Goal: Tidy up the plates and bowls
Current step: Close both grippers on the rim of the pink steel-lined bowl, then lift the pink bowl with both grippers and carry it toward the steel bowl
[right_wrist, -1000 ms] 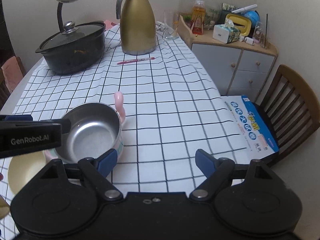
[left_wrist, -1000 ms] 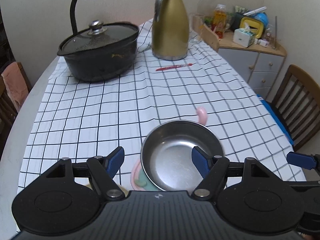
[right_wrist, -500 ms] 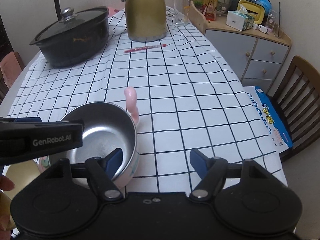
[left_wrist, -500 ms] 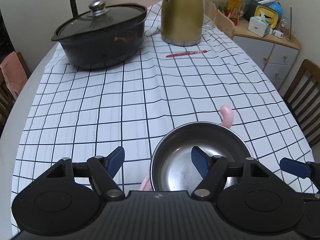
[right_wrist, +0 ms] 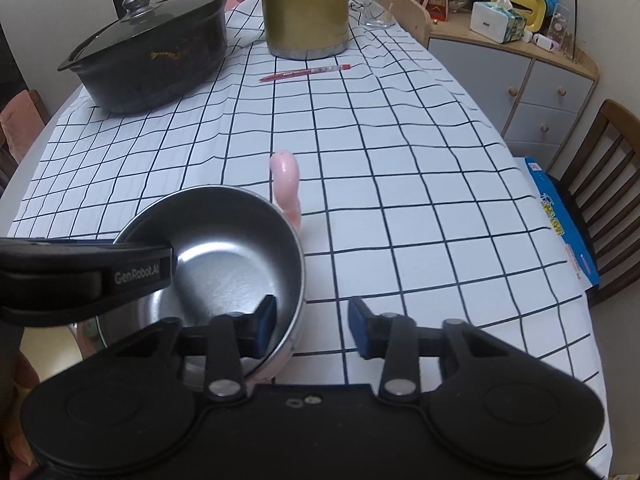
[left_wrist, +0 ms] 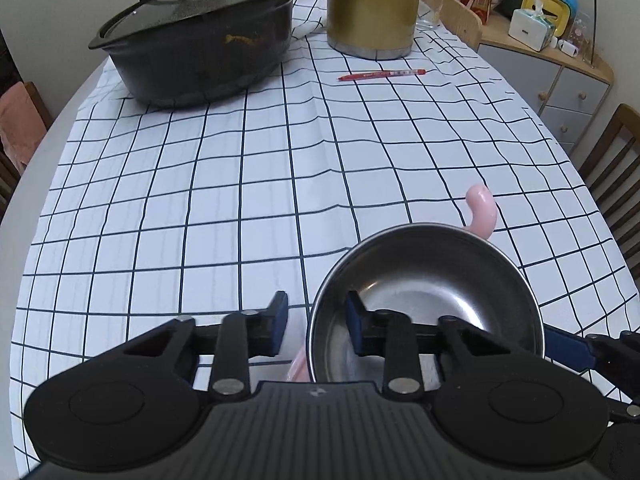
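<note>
Spread over the round table, a white cloth with a dark grid point(left_wrist: 240, 184). Off its far right corner, a grey cabinet point(right_wrist: 520, 80) with a cluttered wooden top; nearer on that side, a wooden chair point(right_wrist: 612, 200). At the cloth's far left, a black pot point(left_wrist: 200, 60) under a glass lid; just right of it, upright, a gold jug point(left_wrist: 372, 12).

At the near edge of the cloth, a steel bowl point(left_wrist: 432, 292), empty, nested inside a pink bowl point(left_wrist: 298, 364) that shows only as a sliver of wall and a curled pink handle point(left_wrist: 482, 212) rising behind the far rim. Left of both, partly hidden, a cream dish point(right_wrist: 44, 354).

Lowered over the steel bowl's left rim, the left gripper point(left_wrist: 318, 320): one blue pad outside, one inside, jaws just drawn narrower around the rim, with a strip of cloth visible between outer pad and bowl, so not pinching. Over the right rim, the right gripper point(right_wrist: 312, 320): left pad inside the bowl, right pad well clear outside, jaws likewise just closing but parted, gripping nothing.

Far off, in front of the jug, flat on the cloth, a red pen point(left_wrist: 382, 75)
</note>
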The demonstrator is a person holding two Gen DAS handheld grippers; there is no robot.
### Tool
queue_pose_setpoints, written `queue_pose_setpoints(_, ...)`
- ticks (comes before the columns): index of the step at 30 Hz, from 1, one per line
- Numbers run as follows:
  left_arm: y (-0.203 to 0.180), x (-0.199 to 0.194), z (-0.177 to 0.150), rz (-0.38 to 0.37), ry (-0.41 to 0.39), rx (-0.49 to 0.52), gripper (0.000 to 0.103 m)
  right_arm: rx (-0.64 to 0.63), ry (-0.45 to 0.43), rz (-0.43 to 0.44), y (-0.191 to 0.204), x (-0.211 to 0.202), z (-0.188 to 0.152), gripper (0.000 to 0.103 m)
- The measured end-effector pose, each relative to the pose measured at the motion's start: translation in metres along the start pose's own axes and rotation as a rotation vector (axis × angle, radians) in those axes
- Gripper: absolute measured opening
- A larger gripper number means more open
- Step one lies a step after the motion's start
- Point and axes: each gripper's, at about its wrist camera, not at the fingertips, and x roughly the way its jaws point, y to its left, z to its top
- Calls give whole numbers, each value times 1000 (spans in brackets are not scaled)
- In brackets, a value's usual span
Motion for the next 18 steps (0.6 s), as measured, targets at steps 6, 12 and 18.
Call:
queue_pose_setpoints(6, 0, -4, -2, -9, 4, -14, 16, -3, 1, 19, 3, -1, 0, 20)
queue_pose_setpoints(12, -1, -10, -7, -15, 11, -19, 12, -7, -3, 8, 4, -4, -1, 12)
queue_pose_setpoints(18, -7, -21, -18, -16, 18, -25, 10, -19, 5, -7, 1, -11, -6, 9)
